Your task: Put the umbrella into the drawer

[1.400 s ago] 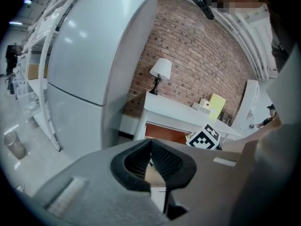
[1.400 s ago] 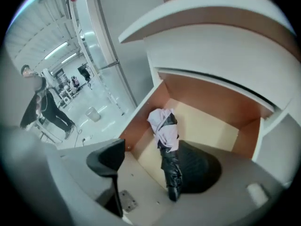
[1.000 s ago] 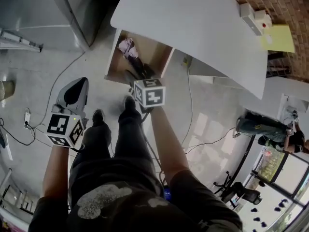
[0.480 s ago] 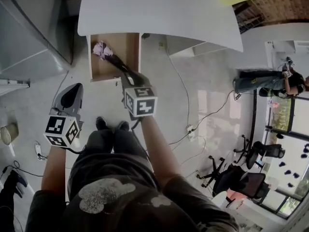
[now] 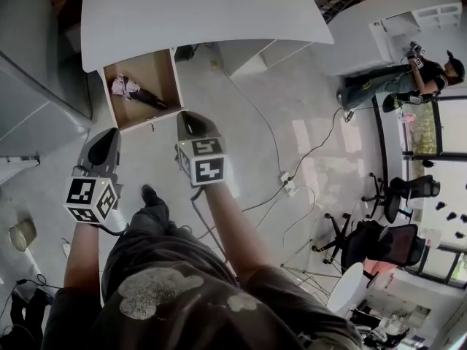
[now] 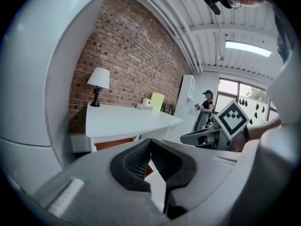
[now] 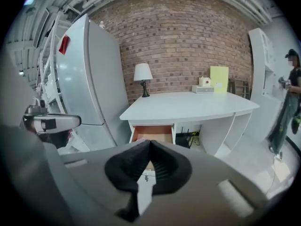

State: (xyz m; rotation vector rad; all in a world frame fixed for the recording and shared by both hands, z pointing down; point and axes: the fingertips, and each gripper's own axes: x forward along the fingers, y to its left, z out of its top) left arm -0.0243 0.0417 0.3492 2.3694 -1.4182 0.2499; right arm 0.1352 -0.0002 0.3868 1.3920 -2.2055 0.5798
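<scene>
The umbrella (image 5: 137, 93), pink fabric with a black handle, lies inside the open wooden drawer (image 5: 172, 71) under the white desk (image 5: 204, 13). My right gripper (image 5: 190, 118) hangs just in front of the drawer's front edge, apart from the umbrella, shut and empty. In the right gripper view the pads (image 7: 162, 161) meet at the tips of the right gripper (image 7: 150, 142), with the drawer (image 7: 141, 132) straight ahead. My left gripper (image 5: 108, 135) is held to the left of the drawer. Its tips (image 6: 150, 141) touch with nothing between them.
A tall grey fridge (image 7: 89, 79) stands left of the desk. A lamp (image 7: 142, 76) and small boxes (image 7: 203, 84) sit on the desk top. Cables and a power strip (image 5: 286, 185) lie on the floor at right. Office chairs (image 5: 383, 243) and a person (image 5: 408, 75) are farther right.
My right gripper let go of the umbrella, drew back out of the drawer and shut empty. The umbrella stays in the drawer. Both grippers rose and came back toward me.
</scene>
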